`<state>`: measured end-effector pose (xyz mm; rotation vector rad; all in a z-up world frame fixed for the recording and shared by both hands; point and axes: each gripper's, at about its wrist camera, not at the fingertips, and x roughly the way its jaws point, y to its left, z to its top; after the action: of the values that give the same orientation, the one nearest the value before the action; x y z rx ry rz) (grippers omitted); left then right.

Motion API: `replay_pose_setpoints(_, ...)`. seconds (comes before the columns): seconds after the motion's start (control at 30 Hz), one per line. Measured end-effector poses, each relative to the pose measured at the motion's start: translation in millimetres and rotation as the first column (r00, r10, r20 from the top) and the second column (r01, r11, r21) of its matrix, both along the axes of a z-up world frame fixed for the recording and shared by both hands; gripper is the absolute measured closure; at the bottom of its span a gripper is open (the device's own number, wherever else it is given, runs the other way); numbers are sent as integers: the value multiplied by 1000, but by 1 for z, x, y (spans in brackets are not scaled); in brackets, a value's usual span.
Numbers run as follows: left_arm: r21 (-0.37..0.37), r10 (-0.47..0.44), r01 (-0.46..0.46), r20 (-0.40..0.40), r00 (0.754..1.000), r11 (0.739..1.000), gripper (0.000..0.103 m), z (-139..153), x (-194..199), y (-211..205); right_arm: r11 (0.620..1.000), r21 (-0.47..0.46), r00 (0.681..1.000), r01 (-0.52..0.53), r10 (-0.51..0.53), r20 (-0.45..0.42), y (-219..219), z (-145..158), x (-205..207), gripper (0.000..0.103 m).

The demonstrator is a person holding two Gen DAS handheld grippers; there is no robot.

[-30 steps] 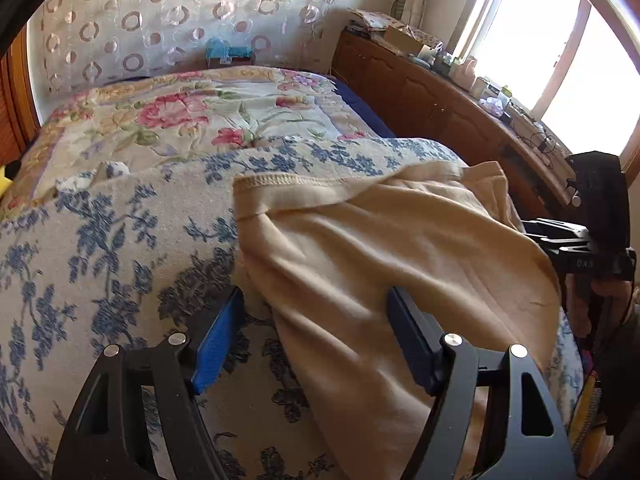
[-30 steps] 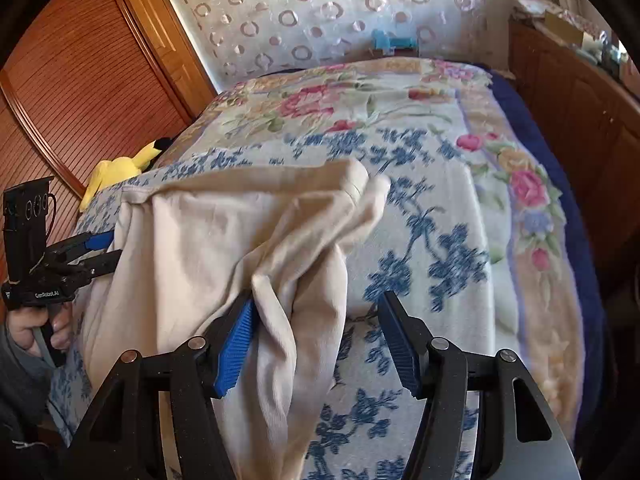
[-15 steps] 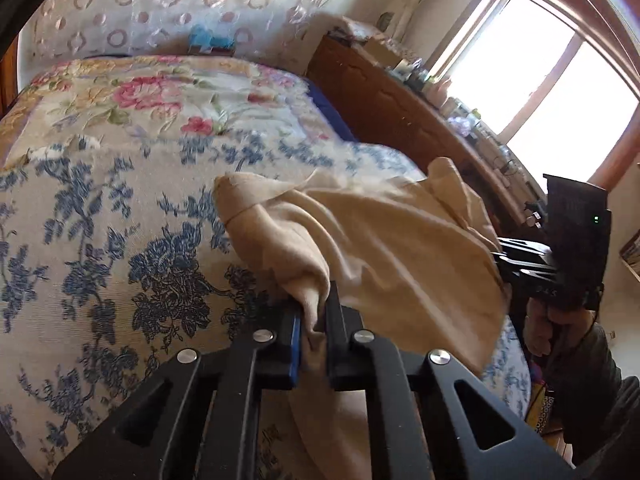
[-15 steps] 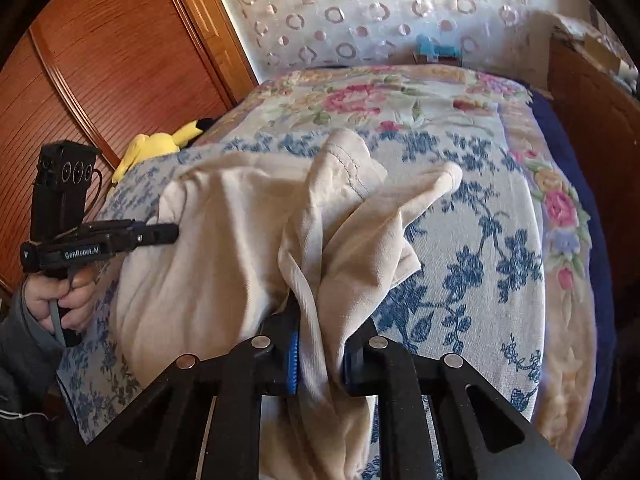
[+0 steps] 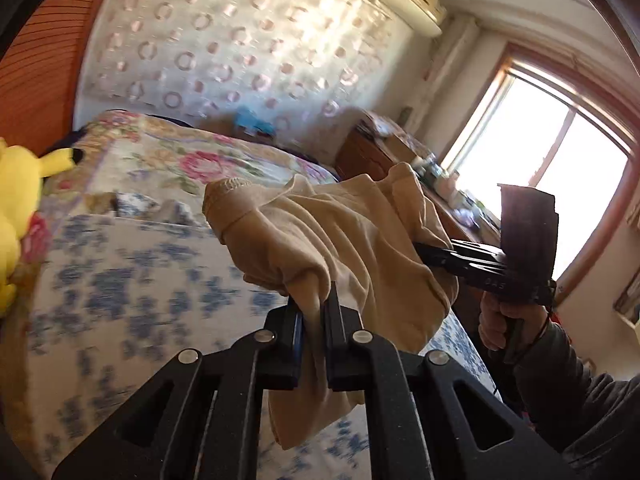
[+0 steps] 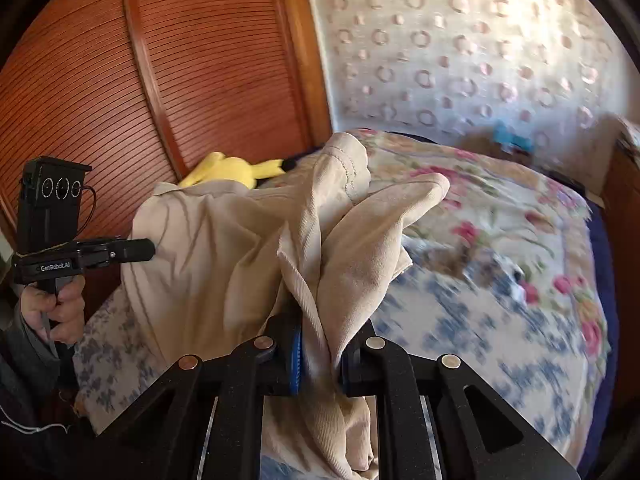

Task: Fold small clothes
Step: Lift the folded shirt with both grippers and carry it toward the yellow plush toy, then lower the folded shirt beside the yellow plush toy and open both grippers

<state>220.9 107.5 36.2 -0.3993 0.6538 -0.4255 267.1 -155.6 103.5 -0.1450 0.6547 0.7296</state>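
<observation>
You have lifted the beige ribbed cotton garment (image 5: 344, 240) off the floral bed cover (image 5: 132, 280); both your left gripper (image 5: 314, 312) and right gripper (image 6: 318, 344) are now clamped on its folds at frame centre.

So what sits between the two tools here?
The beige garment spans from the left tool to the right tool, seen in the right wrist view.

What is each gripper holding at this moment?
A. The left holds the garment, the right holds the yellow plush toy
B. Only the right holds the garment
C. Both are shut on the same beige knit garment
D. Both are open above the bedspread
C: the left gripper and the right gripper each pinch a bunched fold of the beige knit garment, which hangs between them over the floral bedspread.
</observation>
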Motion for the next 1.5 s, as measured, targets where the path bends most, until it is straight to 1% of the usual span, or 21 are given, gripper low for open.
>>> replay_pose_setpoints(0.13, 38, 125, -125, 7, 992, 991, 94, -2, -25, 53, 993, -26, 993, -114, 114, 6, 67, -8, 42, 90)
replay_pose_setpoints(0.23, 79, 202, -203, 9, 979, 976, 94, -11, -34, 84, 979, -68, 981, -195, 196, 11, 119, -15, 76, 90)
replay_pose_setpoints(0.4, 71, 301, -299, -14, 953, 952, 96, -36, -36, 128, 951, -145, 961, -272, 275, 1, 201, -24, 140, 90)
replay_pose_setpoints(0.53, 64, 345, -341, -58, 937, 938, 96, -61, -27, 153, 920, -234, 947, -315, 320, -15, 255, -45, 177, 90)
replay_pose_setpoints(0.7, 74, 367, -362, -84, 926, 929, 96, -76, -21, 166, 885, -285, 926, -369, 377, -29, 305, -65, 203, 90)
replay_pose_setpoints(0.77, 83, 378, -372, -87, 921, 925, 96, -75, -23, 165, 878, -290, 922, -380, 384, -45, 316, -68, 215, 90)
replay_pose_setpoints(0.83, 93, 392, -384, -98, 915, 919, 96, -79, -23, 165, 887, -288, 931, -361, 359, -62, 321, -74, 231, 89)
replay_pose_setpoints(0.87, 97, 395, -386, -105, 913, 917, 96, -79, -22, 166, 896, -289, 941, -337, 334, -60, 322, -78, 239, 86)
replay_pose_setpoints(0.9, 104, 400, -389, -110, 910, 915, 96, -80, -22, 166, 907, -284, 950, -311, 309, -53, 319, -74, 239, 78)
replay_pose_setpoints(0.97, 133, 409, -395, -107, 906, 909, 95, -81, -22, 164, 937, -271, 973, -221, 230, 0, 313, -65, 239, 71)
replay_pose_setpoints(1.0, 149, 415, -398, -103, 904, 905, 92, -80, -24, 163, 949, -258, 980, -182, 195, 26, 308, -60, 238, 67)
replay_pose_setpoints(1.07, 174, 422, -402, -94, 902, 899, 79, -80, -24, 163, 968, -214, 988, -134, 148, 52, 295, -51, 240, 64)
replay_pose_setpoints(1.1, 189, 425, -404, -83, 902, 895, 75, -78, -26, 161, 972, -190, 988, -137, 148, 45, 290, -48, 240, 64)
replay_pose_setpoints(1.13, 196, 425, -405, -73, 902, 893, 65, -76, -28, 161, 974, -172, 987, -147, 156, 35, 285, -45, 237, 64)
replay_pose_setpoints(1.17, 205, 425, -405, -60, 903, 891, 60, -74, -30, 160, 974, -156, 986, -161, 167, 27, 281, -45, 232, 64)
replay_pose_setpoints(1.2, 211, 425, -406, -52, 904, 889, 59, -73, -30, 160, 974, -152, 984, -171, 176, 22, 278, -47, 225, 64)
replay_pose_setpoints(1.23, 225, 423, -403, -46, 905, 887, 55, -72, -31, 159, 972, -149, 983, -179, 184, 18, 274, -50, 219, 64)
replay_pose_setpoints(1.27, 237, 420, -399, -40, 907, 885, 41, -70, -32, 158, 970, -145, 980, -194, 197, 8, 272, -56, 212, 64)
replay_pose_setpoints(1.33, 252, 415, -396, -23, 910, 883, 23, -67, -35, 154, 966, -152, 978, -207, 208, -12, 266, -64, 209, 64)
replay_pose_setpoints(1.37, 256, 409, -391, -18, 912, 884, 23, -65, -35, 152, 966, -160, 979, -204, 204, -19, 265, -72, 207, 64)
replay_pose_setpoints(1.5, 293, 389, -368, -13, 921, 882, 20, -60, -37, 139, 975, -152, 986, -163, 157, -55, 250, -83, 214, 64)
